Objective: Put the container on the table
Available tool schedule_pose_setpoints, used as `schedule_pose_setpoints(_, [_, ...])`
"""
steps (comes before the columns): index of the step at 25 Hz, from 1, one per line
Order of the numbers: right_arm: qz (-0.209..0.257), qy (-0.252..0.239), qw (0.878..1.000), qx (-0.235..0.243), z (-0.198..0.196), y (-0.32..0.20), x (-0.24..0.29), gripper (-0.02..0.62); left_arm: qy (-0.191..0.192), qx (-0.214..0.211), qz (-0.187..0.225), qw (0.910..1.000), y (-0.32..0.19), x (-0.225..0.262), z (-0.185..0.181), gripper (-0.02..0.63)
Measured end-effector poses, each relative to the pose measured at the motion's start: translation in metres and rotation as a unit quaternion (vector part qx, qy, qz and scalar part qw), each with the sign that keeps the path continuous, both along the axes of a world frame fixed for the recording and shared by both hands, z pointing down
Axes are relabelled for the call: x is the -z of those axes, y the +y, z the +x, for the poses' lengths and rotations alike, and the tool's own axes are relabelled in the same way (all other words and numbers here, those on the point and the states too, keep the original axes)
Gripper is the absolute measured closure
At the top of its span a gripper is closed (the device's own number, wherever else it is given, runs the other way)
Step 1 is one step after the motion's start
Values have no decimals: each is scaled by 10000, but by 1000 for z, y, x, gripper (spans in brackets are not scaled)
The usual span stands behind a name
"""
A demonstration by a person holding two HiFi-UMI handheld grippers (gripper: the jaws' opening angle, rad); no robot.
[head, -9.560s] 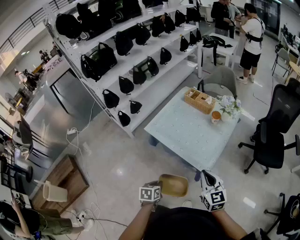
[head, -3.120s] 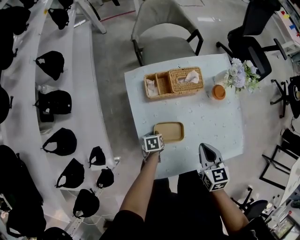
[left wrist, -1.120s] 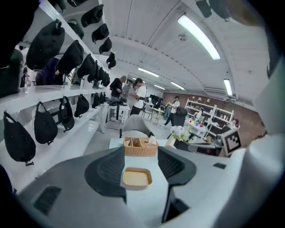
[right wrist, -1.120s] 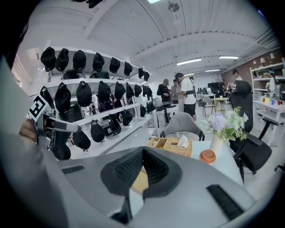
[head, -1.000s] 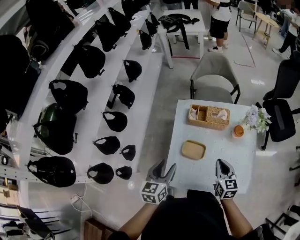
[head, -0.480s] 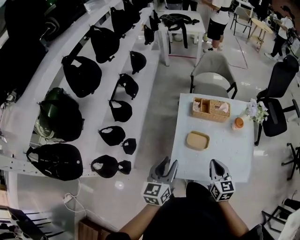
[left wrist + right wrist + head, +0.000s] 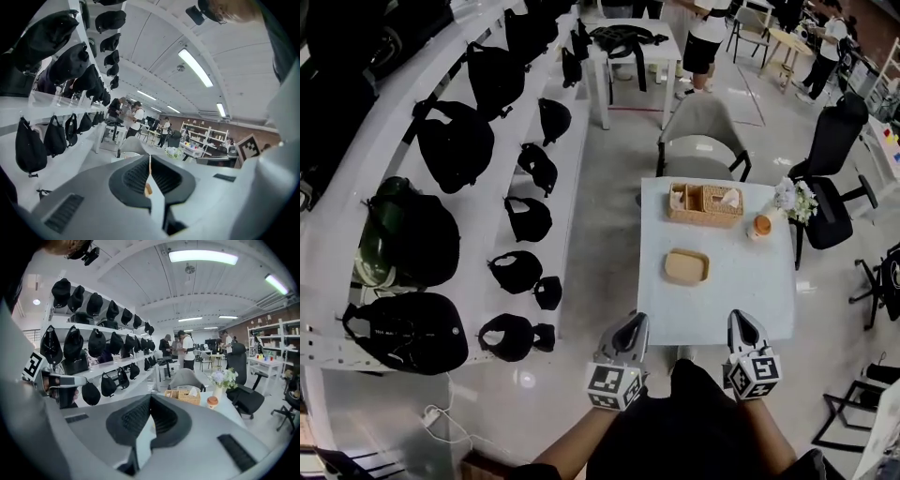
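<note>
The tan, shallow container (image 7: 686, 267) rests on the white table (image 7: 741, 305), near its middle, with nothing touching it. Both grippers are held close to my body, short of the table's near edge. My left gripper (image 7: 630, 328) is left of the table over the floor, its jaws pressed together and empty; in the left gripper view the left gripper (image 7: 149, 161) shows its pads meeting. My right gripper (image 7: 743, 323) hovers by the table's near edge, also shut and empty, and the right gripper (image 7: 150, 401) points toward the table in its own view.
A wicker basket (image 7: 705, 203), an orange cup (image 7: 761, 225) and a flower vase (image 7: 795, 199) stand at the table's far end. A grey chair (image 7: 701, 141) sits beyond it. Shelves of black bags (image 7: 450, 187) run along the left. A black office chair (image 7: 830, 187) is at the right.
The left gripper's jaws went from wide open to shut. Both grippers stay near my body while the table has slid further off and to the right.
</note>
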State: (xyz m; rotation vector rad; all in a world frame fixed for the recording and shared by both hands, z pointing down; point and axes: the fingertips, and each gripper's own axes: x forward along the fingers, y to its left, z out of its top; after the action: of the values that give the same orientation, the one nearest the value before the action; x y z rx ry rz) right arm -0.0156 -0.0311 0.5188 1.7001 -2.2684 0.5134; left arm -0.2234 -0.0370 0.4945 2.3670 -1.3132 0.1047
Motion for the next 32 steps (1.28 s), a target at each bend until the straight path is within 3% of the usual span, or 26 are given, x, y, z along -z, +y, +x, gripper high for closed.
schedule_pose_setpoints(4, [173,273,9994,-76,15,-5,11,598,-29,6,10,10000,-4,3,-4,597])
schedule_pose_setpoints(10, [240,320,9991,127,39,-14,17,598,-202,496,-54,9986,-21,9,-7,597])
schedule_pose_setpoints(13, [432,483,9977,194,58,-24,29,598,-35,499,63,9987,-29,17,10,597])
schedule_pose_setpoints(21, [667,352,9971,43,113,-45,46,598,-132,372,168,9991,-44,19,68,597])
schedule_pose_setpoints(27, [778,259,9966,-4,144,-52,48,598,-614,243,272,9974,-57,14,101,597])
schedule_pose_setpoints(32, [752,139,9971,-28,164,-49,42,598,-284,550,118,9980,-58,12,114,598])
